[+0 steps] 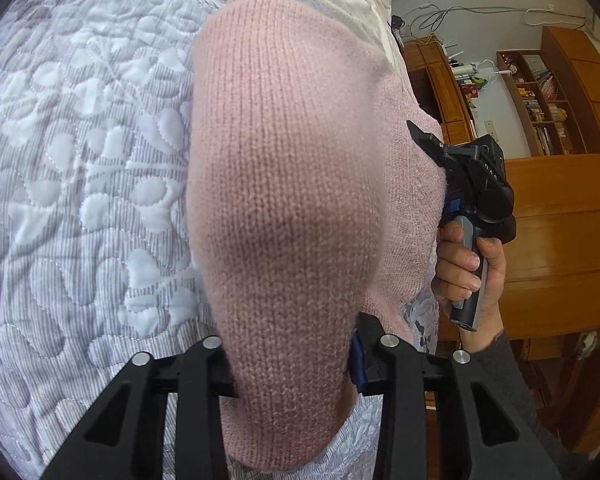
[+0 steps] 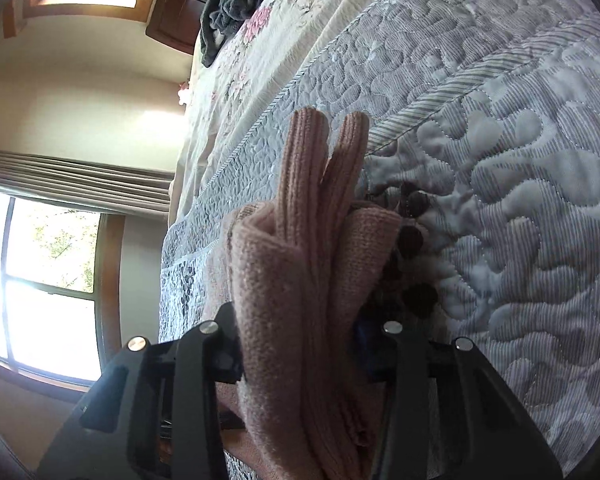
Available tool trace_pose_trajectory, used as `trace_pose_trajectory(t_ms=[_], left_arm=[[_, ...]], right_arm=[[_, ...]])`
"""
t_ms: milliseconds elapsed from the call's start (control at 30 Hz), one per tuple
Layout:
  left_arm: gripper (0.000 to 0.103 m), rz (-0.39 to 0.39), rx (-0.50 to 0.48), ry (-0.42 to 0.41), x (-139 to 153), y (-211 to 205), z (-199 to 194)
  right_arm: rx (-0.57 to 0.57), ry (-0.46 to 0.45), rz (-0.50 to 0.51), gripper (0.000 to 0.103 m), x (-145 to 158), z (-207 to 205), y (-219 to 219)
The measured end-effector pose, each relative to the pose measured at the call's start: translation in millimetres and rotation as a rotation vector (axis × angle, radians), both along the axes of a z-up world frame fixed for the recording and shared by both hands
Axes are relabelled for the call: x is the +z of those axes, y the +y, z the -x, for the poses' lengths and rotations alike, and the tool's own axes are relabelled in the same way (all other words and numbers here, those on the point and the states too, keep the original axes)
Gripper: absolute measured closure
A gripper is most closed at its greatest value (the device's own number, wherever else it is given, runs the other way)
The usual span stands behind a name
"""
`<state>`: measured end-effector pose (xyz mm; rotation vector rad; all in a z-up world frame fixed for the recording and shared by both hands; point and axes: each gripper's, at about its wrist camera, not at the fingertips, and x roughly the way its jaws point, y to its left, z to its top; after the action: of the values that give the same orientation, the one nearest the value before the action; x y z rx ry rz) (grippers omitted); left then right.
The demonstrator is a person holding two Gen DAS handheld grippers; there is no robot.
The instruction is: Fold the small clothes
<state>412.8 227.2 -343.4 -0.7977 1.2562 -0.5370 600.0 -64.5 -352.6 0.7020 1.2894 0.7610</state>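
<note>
Above the quilted bedspread [image 1: 80, 160], both jaws pinch the pink knit garment [image 1: 284, 184], held aloft between them.

- daylight pours in from the blown-out wood-framed window [image 2: 40, 300] in the right wrist view; pure white glare there
- the pink knitted garment [image 1: 284, 200] sits so close it goes soft and shadowed low down
- grey-white quilted bedspread [image 1: 80, 160] evenly lit, stitching sharp
- heavy fisheye bending; dark vignette corners
</note>
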Motion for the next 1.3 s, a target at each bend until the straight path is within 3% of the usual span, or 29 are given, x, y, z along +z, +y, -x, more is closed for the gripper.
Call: trace_pose_trajectory(t_ms=[367, 633, 733, 900, 1067, 1167, 1300], left_arm=[[0.069, -0.022, 0.000, -0.058, 41.9, 15.6, 23.8], [0.069, -0.028, 0.031, -0.068, 68.2, 56.4, 91.0], [0.069, -0.039, 0.046, -0.048, 61.4, 75.8, 129.7], [0.069, -0.030, 0.088, 0.019, 28.3, 94.8, 187.9], [0.068, -0.009, 0.120, 0.083, -16.0, 93.9, 207.8], [0.057, -0.075, 0.103, 0.092, -23.7, 82.2, 201.4], [0.046, -0.187, 0.137, 0.055, -0.2, 85.4, 205.0]], right_arm=[[0.006, -0.027, -0.017, 0.065, 43.9, 23.1, 18.1], [0.040, 0.004, -0.085, 0.065, 64.1, 79.9, 52.7], [0.081, 0.031, -0.095, 0.065, 55.5, 110.4, 73.4], [0.152, 0.108, -0.075, 0.065, 16.7, 159.6, 106.3], [0.140, 0.180, -0.006, 0.065, -31.3, 180.5, 106.6], [0.127, 0.215, -0.002, 0.058, -43.2, 179.3, 96.4], [0.072, 0.127, 0.039, 0.031, -10.2, 182.2, 76.7]])
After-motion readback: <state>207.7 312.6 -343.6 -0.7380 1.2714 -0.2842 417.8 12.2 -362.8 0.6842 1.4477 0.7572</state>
